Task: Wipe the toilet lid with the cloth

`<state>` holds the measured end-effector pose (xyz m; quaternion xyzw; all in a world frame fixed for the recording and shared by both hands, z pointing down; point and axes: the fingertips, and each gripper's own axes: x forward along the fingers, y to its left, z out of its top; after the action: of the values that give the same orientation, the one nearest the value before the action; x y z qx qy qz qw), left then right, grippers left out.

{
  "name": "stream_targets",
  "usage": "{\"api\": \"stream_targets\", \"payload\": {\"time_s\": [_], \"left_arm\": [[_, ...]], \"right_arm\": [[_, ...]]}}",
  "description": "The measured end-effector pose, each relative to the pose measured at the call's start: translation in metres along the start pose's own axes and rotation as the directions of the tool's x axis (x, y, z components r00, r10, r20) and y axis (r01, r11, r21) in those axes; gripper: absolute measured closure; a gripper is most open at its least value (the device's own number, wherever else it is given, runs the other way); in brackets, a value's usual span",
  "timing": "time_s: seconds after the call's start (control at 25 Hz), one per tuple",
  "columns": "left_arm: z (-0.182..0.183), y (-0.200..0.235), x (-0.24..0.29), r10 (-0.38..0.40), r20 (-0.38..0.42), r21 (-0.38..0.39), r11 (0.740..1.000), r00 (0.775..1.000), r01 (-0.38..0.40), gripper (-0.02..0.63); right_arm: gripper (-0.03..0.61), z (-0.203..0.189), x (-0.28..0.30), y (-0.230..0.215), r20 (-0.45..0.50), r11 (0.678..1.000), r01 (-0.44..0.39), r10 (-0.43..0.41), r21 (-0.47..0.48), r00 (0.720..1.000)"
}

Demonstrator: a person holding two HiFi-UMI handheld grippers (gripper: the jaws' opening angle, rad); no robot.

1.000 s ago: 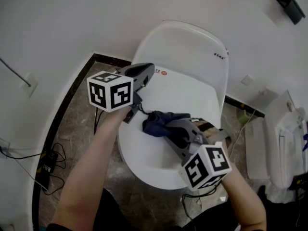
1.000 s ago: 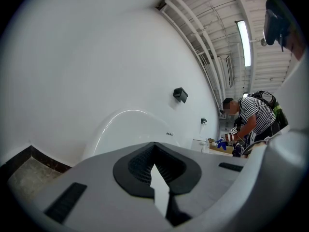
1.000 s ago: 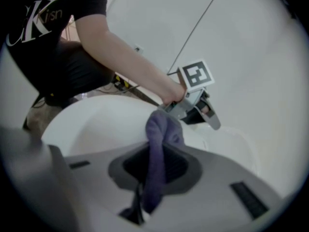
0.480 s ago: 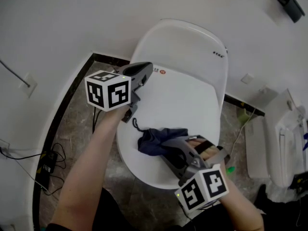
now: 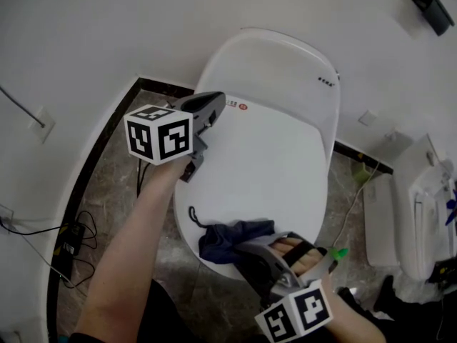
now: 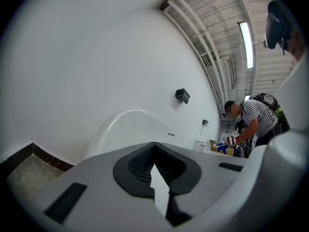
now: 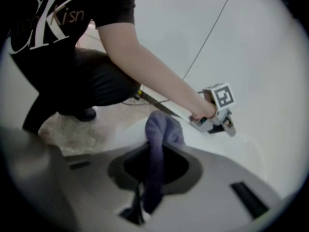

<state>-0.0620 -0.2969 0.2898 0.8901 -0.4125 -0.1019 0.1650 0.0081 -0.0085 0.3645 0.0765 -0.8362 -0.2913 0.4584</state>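
Your right tool [image 5: 243, 252] nearest, jaws clamped on dark blue cloth [image 5: 230, 236]; tips buried under folds in head view. Cloth bunched at front edge of toilet lid [image 5: 278, 148], long axis left–right, thin loop trailing left. Your left tool [image 5: 213, 104] farther, at lid's left rim — jaws nearly together, nothing between; contact with lid unclear. Lid runs away toward wall [image 5: 107, 27].
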Motion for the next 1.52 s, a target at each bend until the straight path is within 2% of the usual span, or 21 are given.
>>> {"api": "stream_targets", "payload": {"time_s": [0.2, 0.32, 0.52, 0.72, 0.84, 0.96, 1.2, 1.36, 1.52], "left_arm": [[0.000, 0.016, -0.007, 0.034, 0.015, -0.028, 0.999, 0.999, -0.033, 0.600], [0.000, 0.031, -0.015, 0.052, 0.032, -0.075, 0.996, 0.998, -0.050, 0.600], [0.001, 0.058, -0.027, 0.081, 0.092, -0.190, 0.980, 0.993, -0.062, 0.600], [0.000, 0.057, -0.025, 0.076, 0.085, -0.187, 0.981, 0.993, -0.060, 0.600], [0.001, 0.058, -0.024, 0.073, 0.087, -0.188, 0.981, 0.994, -0.056, 0.600], [-0.001, 0.058, -0.024, 0.069, 0.083, -0.195, 0.979, 0.994, -0.051, 0.600], [-0.001, 0.058, -0.023, 0.067, 0.078, -0.187, 0.981, 0.995, -0.052, 0.600], [-0.001, 0.056, -0.022, 0.060, 0.075, -0.187, 0.981, 0.995, -0.045, 0.600], [-0.003, 0.059, -0.022, 0.066, 0.069, -0.187, 0.981, 0.995, -0.052, 0.600]], "right_arm": [[0.511, 0.010, -0.007, 0.018, 0.033, 1.000, -0.021, 0.021, 0.002, 0.999], [0.511, 0.007, -0.011, 0.003, 0.061, 0.999, -0.017, 0.014, 0.045, 0.998], [0.511, -0.011, 0.004, -0.085, 0.053, 0.990, 0.107, -0.112, 0.091, 0.992], [0.511, -0.050, 0.040, -0.200, -0.069, 0.966, 0.254, -0.251, 0.052, 0.966], [0.511, -0.073, 0.067, -0.256, -0.151, 0.956, 0.288, -0.279, 0.047, 0.948], [0.511, -0.088, 0.092, -0.293, -0.210, 0.953, 0.297, -0.278, 0.061, 0.937], [0.511, -0.104, 0.133, -0.309, -0.302, 0.969, 0.244, -0.224, 0.031, 0.927], [0.511, -0.110, 0.151, -0.296, -0.315, 0.978, 0.201, -0.176, 0.050, 0.933], [0.511, -0.109, 0.152, -0.287, -0.313, 0.981, 0.191, -0.168, 0.043, 0.935]]}}
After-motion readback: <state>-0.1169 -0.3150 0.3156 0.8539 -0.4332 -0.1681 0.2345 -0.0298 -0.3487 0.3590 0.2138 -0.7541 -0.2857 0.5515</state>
